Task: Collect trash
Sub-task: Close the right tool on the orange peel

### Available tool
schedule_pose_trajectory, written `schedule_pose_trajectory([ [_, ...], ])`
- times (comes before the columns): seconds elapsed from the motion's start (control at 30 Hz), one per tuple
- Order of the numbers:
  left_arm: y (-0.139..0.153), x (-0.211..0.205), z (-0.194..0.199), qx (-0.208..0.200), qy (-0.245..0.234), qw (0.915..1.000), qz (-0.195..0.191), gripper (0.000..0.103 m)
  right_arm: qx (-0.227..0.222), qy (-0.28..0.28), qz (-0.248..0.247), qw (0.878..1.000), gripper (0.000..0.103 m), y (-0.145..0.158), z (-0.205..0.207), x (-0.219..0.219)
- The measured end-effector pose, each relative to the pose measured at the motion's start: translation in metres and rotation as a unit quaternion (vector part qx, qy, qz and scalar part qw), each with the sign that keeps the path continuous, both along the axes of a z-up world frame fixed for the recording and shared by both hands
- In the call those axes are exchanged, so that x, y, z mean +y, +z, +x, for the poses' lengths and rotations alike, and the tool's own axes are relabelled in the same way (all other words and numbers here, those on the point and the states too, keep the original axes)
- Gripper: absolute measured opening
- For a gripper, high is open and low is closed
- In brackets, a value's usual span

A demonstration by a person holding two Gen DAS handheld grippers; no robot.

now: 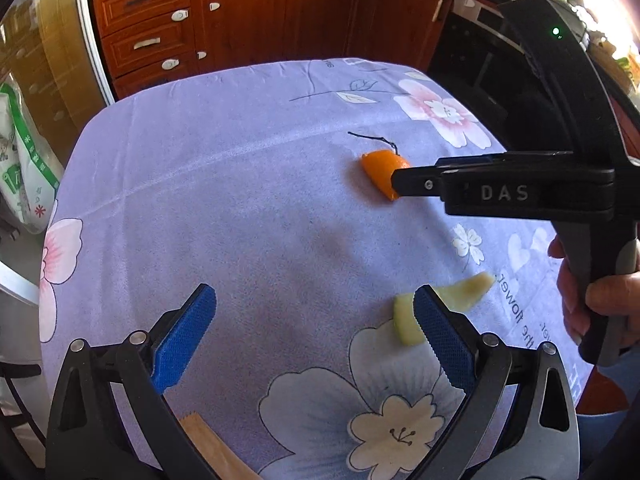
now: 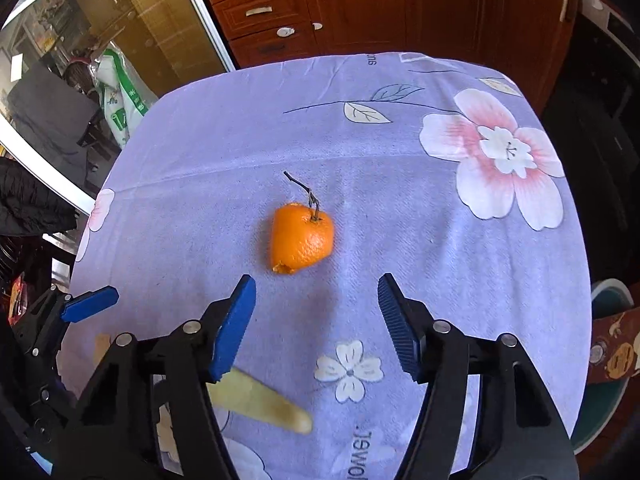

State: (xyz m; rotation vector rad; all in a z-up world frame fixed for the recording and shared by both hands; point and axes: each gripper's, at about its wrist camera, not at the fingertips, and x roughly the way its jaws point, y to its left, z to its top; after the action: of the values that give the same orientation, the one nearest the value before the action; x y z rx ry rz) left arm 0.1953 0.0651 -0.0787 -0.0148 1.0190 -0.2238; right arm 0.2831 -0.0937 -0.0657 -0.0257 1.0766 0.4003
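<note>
An orange peel with a dark stem [image 2: 303, 238] lies on the purple floral tablecloth [image 2: 400, 208], just ahead of my open right gripper [image 2: 316, 300]. It also shows in the left wrist view [image 1: 380, 174], partly behind the right gripper's black body [image 1: 500, 188]. My left gripper [image 1: 316, 316] is open and empty; a pale green peel strip [image 1: 406, 320] lies against its right finger. The same pale peel [image 2: 264, 404] lies below my right gripper's left finger. The left gripper's blue fingertip [image 2: 90, 304] shows at the left.
Red wooden cabinets [image 1: 240, 20] stand beyond the table's far edge. A white and green bag [image 2: 120, 96] sits by a glass door at the left. A wooden piece [image 1: 212, 448] lies near the table's front edge. A dark oven [image 1: 472, 52] is at the right.
</note>
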Motion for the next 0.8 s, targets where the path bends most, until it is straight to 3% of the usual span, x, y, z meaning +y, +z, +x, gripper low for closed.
schedule_pose_trajectory([
  [0.23, -0.005, -0.001, 0.013, 0.008, 0.0, 0.9997, -0.024, 0.099, -0.019, 0.025, -0.029, 0.999, 0.058, -0.012, 0.02, 0.027],
  [0.47, -0.009, -0.009, 0.01, 0.017, -0.005, 0.9996, -0.02, 0.099, -0.03, 0.036, -0.061, 0.997, 0.025, -0.02, 0.021, 0.033],
  [0.8, -0.006, -0.028, -0.017, 0.021, -0.021, 0.9994, -0.02, 0.099, -0.026, 0.004, -0.019, 0.999, 0.022, 0.009, -0.008, -0.009],
])
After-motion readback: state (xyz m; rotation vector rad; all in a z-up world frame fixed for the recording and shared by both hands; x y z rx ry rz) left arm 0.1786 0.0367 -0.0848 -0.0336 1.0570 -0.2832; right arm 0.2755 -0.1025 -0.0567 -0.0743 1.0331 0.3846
